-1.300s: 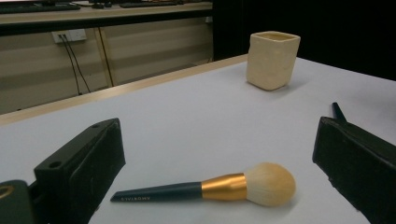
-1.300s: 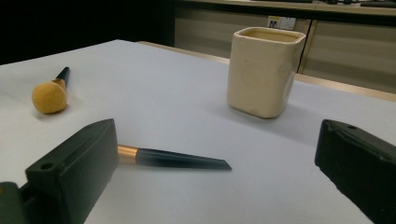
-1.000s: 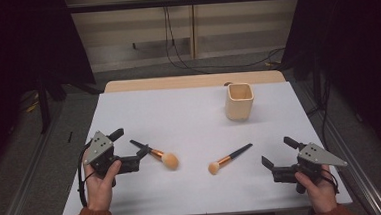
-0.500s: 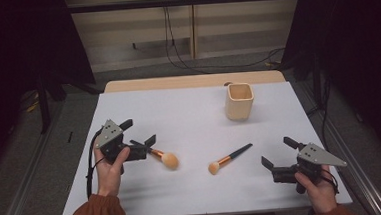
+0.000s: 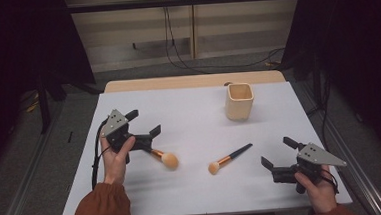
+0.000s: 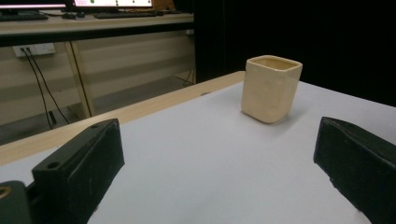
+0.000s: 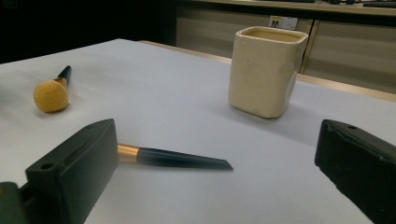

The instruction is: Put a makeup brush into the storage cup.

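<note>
High view: we note left gripper point(image 5: 144, 122) jaws wide, above left brush point(image 5: 162, 157); right gripper point(image 5: 277, 153) wide, near right brush point(image 5: 229, 158).

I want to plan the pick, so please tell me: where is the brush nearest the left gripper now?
In the high view, the left brush lies on the table's left half, its handle under the open left gripper; the other brush lies to its right.

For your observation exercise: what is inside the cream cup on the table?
The cream cup stands upright, far from both brushes. Over its rim only bare inner wall shows, nothing sticking out. Its bottom is hidden by its walls in every view, so small contents cannot be ruled out.
</note>
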The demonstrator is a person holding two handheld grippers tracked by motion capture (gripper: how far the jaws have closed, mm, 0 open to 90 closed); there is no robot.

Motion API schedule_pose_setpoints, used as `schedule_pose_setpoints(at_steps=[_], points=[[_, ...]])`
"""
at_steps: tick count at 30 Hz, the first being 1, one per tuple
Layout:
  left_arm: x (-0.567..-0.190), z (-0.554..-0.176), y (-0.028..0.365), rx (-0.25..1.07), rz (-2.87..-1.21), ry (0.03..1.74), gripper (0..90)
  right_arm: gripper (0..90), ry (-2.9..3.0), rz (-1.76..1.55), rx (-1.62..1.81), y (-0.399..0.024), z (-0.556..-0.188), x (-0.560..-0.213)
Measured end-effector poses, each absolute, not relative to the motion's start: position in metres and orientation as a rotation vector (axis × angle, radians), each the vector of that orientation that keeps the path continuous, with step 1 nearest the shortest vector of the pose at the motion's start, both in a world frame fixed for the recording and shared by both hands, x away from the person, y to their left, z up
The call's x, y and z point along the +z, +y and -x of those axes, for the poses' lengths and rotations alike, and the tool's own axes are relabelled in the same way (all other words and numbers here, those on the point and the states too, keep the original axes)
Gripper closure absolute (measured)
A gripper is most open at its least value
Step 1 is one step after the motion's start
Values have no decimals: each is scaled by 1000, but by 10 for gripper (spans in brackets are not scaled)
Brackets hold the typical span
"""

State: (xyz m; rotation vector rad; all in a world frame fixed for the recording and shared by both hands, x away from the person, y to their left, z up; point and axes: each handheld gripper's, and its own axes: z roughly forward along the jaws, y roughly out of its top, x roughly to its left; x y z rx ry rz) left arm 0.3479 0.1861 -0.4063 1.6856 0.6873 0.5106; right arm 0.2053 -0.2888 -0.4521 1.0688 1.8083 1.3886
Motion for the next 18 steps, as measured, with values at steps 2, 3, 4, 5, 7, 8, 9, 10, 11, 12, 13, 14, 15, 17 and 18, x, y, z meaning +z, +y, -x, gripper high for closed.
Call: schedule_pose_setpoints(at_steps=[2,3,4,5,7,8,9,10,11,12,13,14,15,17,18], points=[[-405,-350,184,513,-1688,691,15,0,1808,-1069,1389,-289,-205,-452],[-404,-351,182,511,-1687,682,14,0,1808,-1069,1389,-289,-205,-452],[-403,-351,181,518,-1690,681,15,0,1808,-1068,1389,-289,-205,-452],[-401,-352,180,520,-1686,681,15,0,1809,-1068,1389,-289,-205,-452],[-399,-354,179,515,-1676,675,15,0,1809,-1067,1392,-289,-205,-452],[-398,-355,178,510,-1679,679,14,0,1810,-1067,1392,-289,-205,-452],[-397,-358,177,486,-1716,670,15,0,1809,-1068,1393,-289,-205,-452],[-397,-360,175,481,-1730,675,15,0,1810,-1067,1393,-289,-205,-452],[-397,-360,175,481,-1730,675,15,0,1810,-1067,1393,-289,-205,-452],[-396,-362,174,470,-1753,679,15,0,1811,-1068,1392,-289,-205,-452],[-396,-364,174,459,-1766,680,15,0,1811,-1068,1392,-289,-205,-452],[-396,-366,173,440,-1783,689,15,0,1811,-1067,1392,-289,-205,-452],[-395,-370,171,405,-1828,705,15,0,1811,-1067,1392,-289,-205,-452],[-395,-372,171,412,-1851,702,16,0,1812,-1068,1393,-289,-205,-452],[-394,-373,171,420,-1872,698,16,0,1812,-1068,1393,-289,-205,-452]])
